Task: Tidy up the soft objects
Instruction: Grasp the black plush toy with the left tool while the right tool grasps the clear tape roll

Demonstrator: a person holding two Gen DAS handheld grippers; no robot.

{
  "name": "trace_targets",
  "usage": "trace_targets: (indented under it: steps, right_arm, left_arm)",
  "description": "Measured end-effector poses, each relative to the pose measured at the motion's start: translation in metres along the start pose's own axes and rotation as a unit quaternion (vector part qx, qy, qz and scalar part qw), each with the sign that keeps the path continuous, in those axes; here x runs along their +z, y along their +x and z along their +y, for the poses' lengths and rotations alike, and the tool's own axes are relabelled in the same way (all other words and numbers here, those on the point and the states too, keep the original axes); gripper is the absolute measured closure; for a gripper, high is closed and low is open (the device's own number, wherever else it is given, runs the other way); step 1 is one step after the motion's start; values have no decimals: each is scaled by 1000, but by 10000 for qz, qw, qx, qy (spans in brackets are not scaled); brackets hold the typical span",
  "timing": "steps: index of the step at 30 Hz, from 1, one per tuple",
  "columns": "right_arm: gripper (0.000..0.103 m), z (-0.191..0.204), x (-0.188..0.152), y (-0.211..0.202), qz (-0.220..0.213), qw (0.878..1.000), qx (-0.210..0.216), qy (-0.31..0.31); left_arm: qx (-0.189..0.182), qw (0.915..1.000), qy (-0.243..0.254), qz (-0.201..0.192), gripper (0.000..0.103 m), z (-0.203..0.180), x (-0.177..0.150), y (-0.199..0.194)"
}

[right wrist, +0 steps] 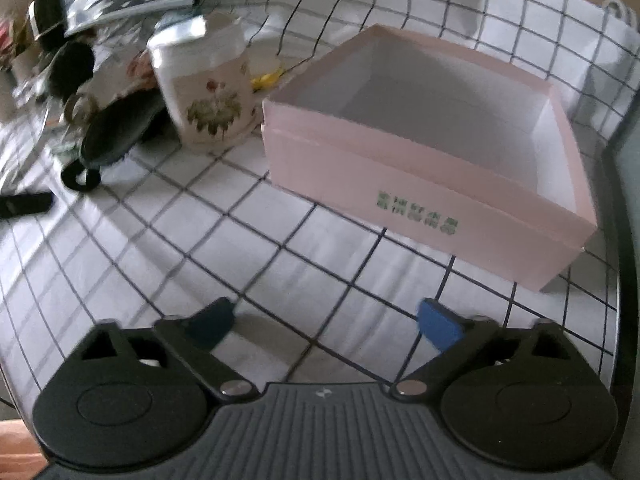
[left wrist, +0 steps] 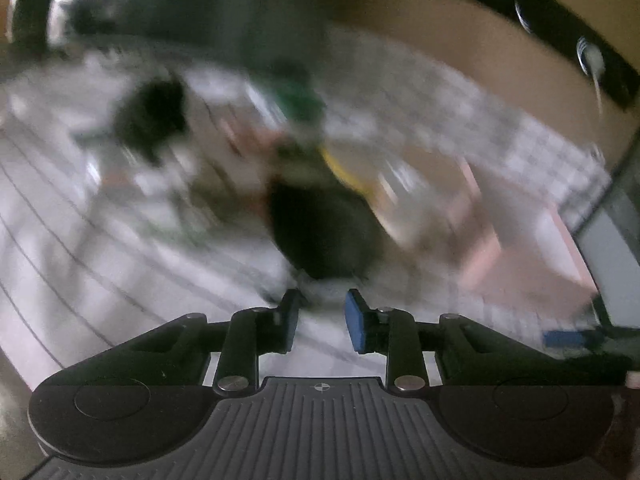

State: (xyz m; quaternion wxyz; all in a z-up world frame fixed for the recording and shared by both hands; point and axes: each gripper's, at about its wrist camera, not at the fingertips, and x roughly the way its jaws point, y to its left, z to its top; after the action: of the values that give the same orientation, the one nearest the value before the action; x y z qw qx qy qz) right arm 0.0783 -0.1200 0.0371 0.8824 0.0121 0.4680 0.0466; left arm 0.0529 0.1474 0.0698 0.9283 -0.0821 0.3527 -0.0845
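Soft objects, like the dark pouch [right wrist: 116, 136], lie left of the pink box [right wrist: 424, 168], which holds nothing yet. My left gripper [left wrist: 322, 316] and right gripper [right wrist: 324, 320] both gape, carrying nothing; all sorting remains.

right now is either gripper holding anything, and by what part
Nothing is held. The left gripper has a narrow bare gap between its fingers; the right gripper is spread wide above the checked white tablecloth.
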Motion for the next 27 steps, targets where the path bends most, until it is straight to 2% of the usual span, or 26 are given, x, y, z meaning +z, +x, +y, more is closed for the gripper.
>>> trace_targets:
  steps: [2, 5, 6, 8, 11, 15, 18, 23, 25, 27]
  right_arm:
    - [11, 12, 14, -25, -663, 9977, -109, -5]
    - [11, 33, 39, -61, -1683, 9854, -244, 37]
    - [11, 41, 50, -72, -1980, 9797, -304, 61]
    - [11, 58, 76, -87, -2331, 9719, -320, 29]
    - [11, 81, 112, -94, -2523, 9676, -129, -65]
    - [11, 106, 150, -95, -2683, 9633, -126, -31]
    - [11, 119, 165, -93, -2693, 9629, -161, -35]
    - [11, 133, 163, -80, -2398, 9705, -142, -181]
    - [11, 135, 155, -74, -2223, 9746, -180, -211]
    - [11, 133, 148, -66, -2038, 9786, -212, -205]
  left_arm:
    - [318, 9982, 291, -408, 73, 24, 24, -10]
    - [1055, 9903, 650, -631, 72, 54, 58, -11]
    - [1212, 9887, 586, -653, 72, 68, 69, -10]
    - [1149, 9910, 278, -628, 72, 97, 89, -10]
    - [746, 9960, 264, -423, 71, 126, 118, -1]
    - [650, 9961, 367, -472, 71, 136, 138, 18]
    - [486, 9961, 541, -502, 71, 137, 148, 37]
    - [122, 9948, 1013, -1, 70, 132, 141, 77]
    - [3, 9911, 1324, -111, 69, 124, 132, 79]
    - [-228, 9895, 1426, -88, 69, 120, 128, 81]
